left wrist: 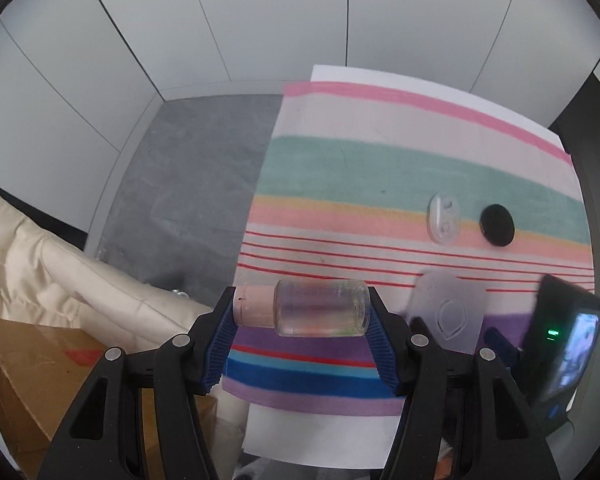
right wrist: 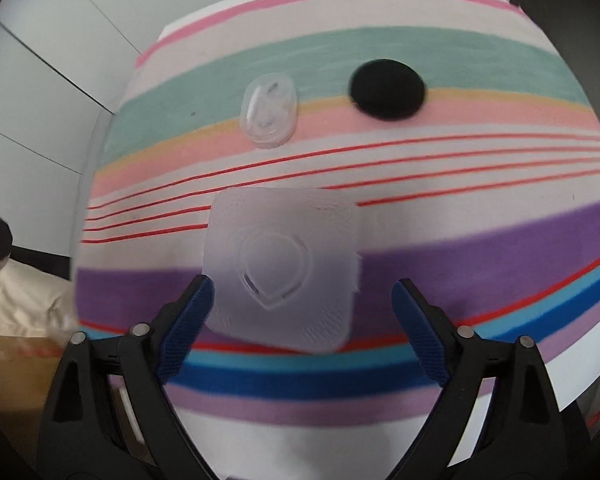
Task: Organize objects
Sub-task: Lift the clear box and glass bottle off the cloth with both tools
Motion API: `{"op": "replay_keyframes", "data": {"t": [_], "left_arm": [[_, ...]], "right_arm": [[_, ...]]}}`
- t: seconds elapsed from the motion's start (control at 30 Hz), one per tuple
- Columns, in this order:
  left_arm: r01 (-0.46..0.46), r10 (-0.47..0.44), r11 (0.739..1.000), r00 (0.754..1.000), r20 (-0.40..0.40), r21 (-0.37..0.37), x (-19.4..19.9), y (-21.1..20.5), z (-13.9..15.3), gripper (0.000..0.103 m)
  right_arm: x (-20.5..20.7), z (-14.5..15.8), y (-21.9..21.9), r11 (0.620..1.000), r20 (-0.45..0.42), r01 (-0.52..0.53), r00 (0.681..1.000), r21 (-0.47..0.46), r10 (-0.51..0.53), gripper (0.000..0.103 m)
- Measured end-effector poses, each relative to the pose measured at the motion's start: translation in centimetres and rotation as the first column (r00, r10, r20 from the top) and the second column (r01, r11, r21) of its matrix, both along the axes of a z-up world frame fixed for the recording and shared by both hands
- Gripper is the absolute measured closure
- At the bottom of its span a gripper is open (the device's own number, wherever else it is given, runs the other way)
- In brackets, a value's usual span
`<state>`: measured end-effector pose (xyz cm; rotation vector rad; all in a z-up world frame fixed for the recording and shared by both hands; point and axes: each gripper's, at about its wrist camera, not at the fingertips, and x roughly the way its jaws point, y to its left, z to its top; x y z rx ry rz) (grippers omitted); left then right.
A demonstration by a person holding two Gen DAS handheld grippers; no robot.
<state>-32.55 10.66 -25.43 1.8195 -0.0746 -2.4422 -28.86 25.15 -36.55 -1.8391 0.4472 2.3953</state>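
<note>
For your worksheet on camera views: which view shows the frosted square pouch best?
The right wrist view: the frosted square pouch fills the centre, unobstructed. The left wrist view shows it small, near the edge, partly hidden behind a gripper finger.

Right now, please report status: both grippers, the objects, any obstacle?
Left gripper shut on clear bottle, held sideways. Right gripper open over frosted square pouch on striped cloth. Clear case, black disc beyond; nothing blocking.
</note>
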Motion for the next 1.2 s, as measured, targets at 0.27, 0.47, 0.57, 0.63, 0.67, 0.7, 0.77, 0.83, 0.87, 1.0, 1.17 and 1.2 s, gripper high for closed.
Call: {"op": "replay_keyframes", "data": {"t": [0.27, 0.47, 0.57, 0.63, 0.67, 0.7, 0.77, 0.83, 0.87, 1.0, 1.17, 1.2], "left_arm": [[0.025, -0.025, 1.000, 1.000, 0.000, 0.015, -0.1, -0.1, -0.2, 0.042], [0.040, -0.039, 0.999, 0.998, -0.043, 0.015, 0.1, 0.0, 1.3, 0.042], [0.038, -0.035, 0.999, 0.997, -0.063, 0.038, 0.4, -0.1, 2.5, 0.042], [0.042, -0.038, 0.998, 0.995, -0.090, 0.038, 0.8, 0.0, 3.8, 0.042], [0.046, -0.042, 0.998, 0.994, -0.105, 0.036, 1.0, 0.1, 4.4, 0.042], [0.052, -0.048, 0.998, 0.991, -0.128, 0.032, 1.4, 0.3, 5.4, 0.042], [0.074, -0.067, 0.997, 0.985, -0.161, 0.037, 2.4, 0.9, 7.1, 0.042], [0.093, -0.083, 0.994, 0.981, -0.174, 0.050, 3.2, 1.5, 8.4, 0.042], [0.101, -0.089, 0.993, 0.980, -0.180, 0.057, 3.6, 1.8, 9.1, 0.042], [0.145, -0.125, 0.986, 0.967, -0.220, 0.077, 5.7, 3.5, 11.9, 0.042], [0.183, -0.160, 0.980, 0.955, -0.249, 0.072, 8.1, 4.7, 13.8, 0.042], [0.190, -0.168, 0.979, 0.954, -0.248, 0.068, 8.9, 4.8, 14.0, 0.042]], "right_arm": [[-0.3, -2.3, -4.5, 0.977, 0.031, -0.137, 0.990, 0.164, 0.134, 0.000], [1.1, 0.6, -2.8, 0.982, -0.068, -0.167, 0.983, 0.083, 0.173, 0.017], [2.0, 4.2, -1.3, 0.973, -0.147, -0.158, 0.972, 0.171, 0.184, 0.017], [2.6, 7.0, 0.1, 0.971, -0.192, -0.139, 0.965, 0.196, 0.177, 0.017], [2.9, 8.6, 0.9, 0.969, -0.212, -0.129, 0.962, 0.211, 0.174, 0.017], [3.3, 10.1, 1.7, 0.967, -0.231, -0.117, 0.958, 0.225, 0.170, 0.017], [3.1, 13.2, 3.5, 0.965, -0.266, -0.095, 0.950, 0.246, 0.161, 0.017], [3.8, 16.1, 4.5, 0.963, -0.294, -0.076, 0.944, 0.257, 0.153, 0.017], [4.3, 17.6, 5.3, 0.964, -0.308, -0.067, 0.940, 0.259, 0.148, 0.017], [5.0, 22.2, 7.1, 0.961, -0.341, -0.040, 0.930, 0.273, 0.136, 0.017], [7.9, 24.9, 8.1, 0.954, -0.365, -0.033, 0.920, 0.296, 0.145, 0.017], [8.6, 25.3, 8.5, 0.956, -0.366, -0.034, 0.919, 0.291, 0.144, 0.017]]}}
